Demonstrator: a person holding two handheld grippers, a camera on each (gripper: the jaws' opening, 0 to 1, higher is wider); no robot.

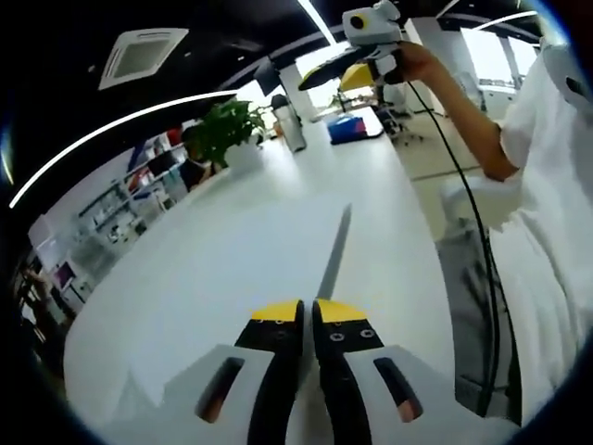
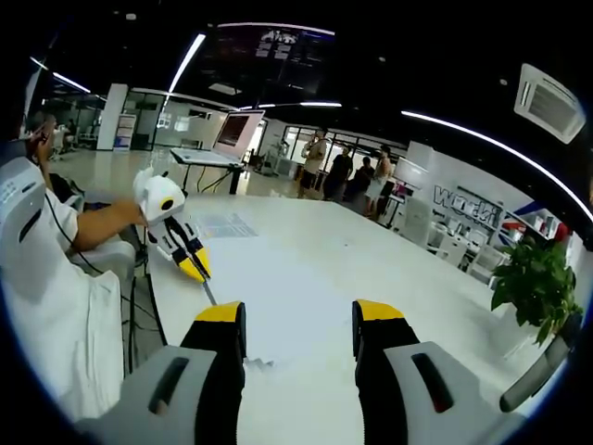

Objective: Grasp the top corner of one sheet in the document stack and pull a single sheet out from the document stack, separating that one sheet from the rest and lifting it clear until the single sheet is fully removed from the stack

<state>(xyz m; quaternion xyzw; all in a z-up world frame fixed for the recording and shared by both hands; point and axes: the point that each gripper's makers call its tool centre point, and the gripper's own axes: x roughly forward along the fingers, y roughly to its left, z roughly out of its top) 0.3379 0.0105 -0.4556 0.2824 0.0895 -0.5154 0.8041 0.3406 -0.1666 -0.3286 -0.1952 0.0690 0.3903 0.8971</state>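
My left gripper [image 1: 309, 311] is shut on a single thin sheet [image 1: 335, 250], which I see edge-on as a grey sliver rising from between the yellow tips over the white table [image 1: 232, 278]. In the right gripper view that same left gripper [image 2: 196, 269] hangs above the table in a hand, the sheet [image 2: 210, 293] trailing from its tips. My right gripper [image 2: 299, 320] stands open with nothing between its jaws, above the white table top [image 2: 306, 269]. In the left gripper view it is raised far off at the upper right [image 1: 338, 74]. I cannot make out the stack against the white surface.
A potted plant [image 1: 227, 130], a grey cylinder [image 1: 292, 125] and a blue object [image 1: 347, 127] stand at the table's far end. The person in white [image 1: 547, 185] is beside the table edge, with a cable [image 1: 482, 232] hanging down. Several people [image 2: 347, 176] stand far off.
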